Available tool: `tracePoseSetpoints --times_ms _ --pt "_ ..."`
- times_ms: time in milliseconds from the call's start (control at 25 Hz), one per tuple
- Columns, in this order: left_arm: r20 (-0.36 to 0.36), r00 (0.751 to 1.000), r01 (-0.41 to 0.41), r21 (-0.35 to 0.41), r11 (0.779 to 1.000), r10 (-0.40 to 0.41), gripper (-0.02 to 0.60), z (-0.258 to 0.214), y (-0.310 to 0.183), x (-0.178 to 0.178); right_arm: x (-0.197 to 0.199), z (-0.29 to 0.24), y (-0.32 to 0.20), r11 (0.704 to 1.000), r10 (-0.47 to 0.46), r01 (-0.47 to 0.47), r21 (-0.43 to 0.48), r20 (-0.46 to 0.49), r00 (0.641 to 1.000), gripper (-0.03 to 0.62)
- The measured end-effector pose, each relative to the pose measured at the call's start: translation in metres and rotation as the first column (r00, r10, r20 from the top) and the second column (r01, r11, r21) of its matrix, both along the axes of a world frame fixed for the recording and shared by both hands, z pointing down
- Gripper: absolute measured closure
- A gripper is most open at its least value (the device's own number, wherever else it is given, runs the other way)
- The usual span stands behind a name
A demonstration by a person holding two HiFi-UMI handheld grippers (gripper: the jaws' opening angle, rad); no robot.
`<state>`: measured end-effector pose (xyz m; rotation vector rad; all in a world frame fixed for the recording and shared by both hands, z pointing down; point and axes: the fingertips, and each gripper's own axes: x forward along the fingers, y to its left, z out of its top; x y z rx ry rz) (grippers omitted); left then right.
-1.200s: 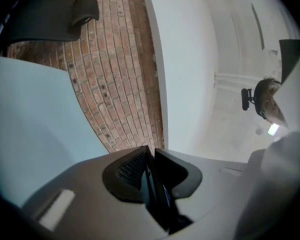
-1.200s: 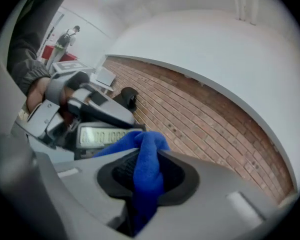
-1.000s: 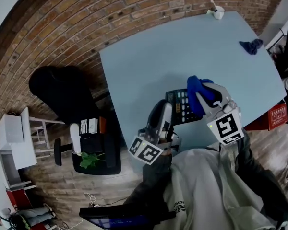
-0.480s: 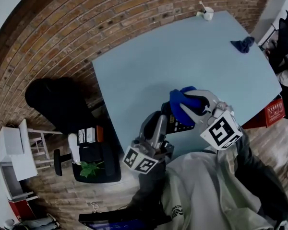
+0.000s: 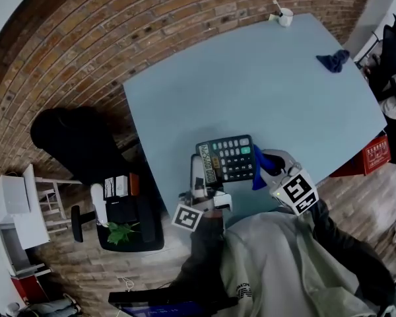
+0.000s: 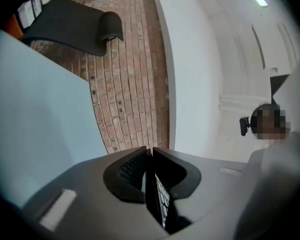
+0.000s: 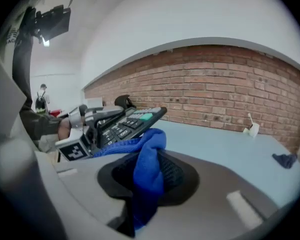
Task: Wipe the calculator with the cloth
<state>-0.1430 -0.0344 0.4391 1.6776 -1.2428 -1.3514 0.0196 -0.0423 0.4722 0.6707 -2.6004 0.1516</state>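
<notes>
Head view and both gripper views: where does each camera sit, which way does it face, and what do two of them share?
Head view: on the person's head, steeply down onto the table, left gripper, right gripper and grey jacket.
Left gripper view: on the left gripper, along jaws that have just been closing on the calculator's edge, toward brickwork.
Right gripper view: on the right gripper, past jaws shut on the blue cloth, toward the brick wall.
Shared: head and right gripper views both show the calculator.

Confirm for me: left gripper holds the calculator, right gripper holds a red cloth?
Not quite: the right gripper's cloth is blue, not red, as the right gripper view shows. The left gripper, whose jaws have just been closing, does hold the calculator between them.
</notes>
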Motion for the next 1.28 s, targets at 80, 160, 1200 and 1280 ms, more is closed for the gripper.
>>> tracePoseSetpoints --times_ms 80,160,1200,1280 --pt "-0.065 0.997 0.038 -0.042 0.998 -0.041 0.549 0.018 -0.007 -0.01 -0.005 0.007 0.004 0.999 -0.003 0.004 -0.039 0.031 1.0 0.517" --pt "-0.081 0.994 0.069 -0.101 0.993 -0.077 0.549 0.04 -0.016 -0.019 -0.004 0.024 0.001 0.998 0.0 0.001 -0.061 0.01 1.0 0.517" --pt "0.504 0.834 -0.043 -0.345 0.938 0.224 0.339 0.102 -0.062 -0.01 0.08 0.123 -0.061 0.982 0.168 -0.189 -0.02 -0.37 0.914 0.388" --pt "0.563 0.792 -0.023 -0.357 0.934 0.235 0.341 0.096 -0.052 -0.015 0.09 0.119 -0.061 0.981 0.181 -0.192 0.013 -0.402 0.898 0.388"
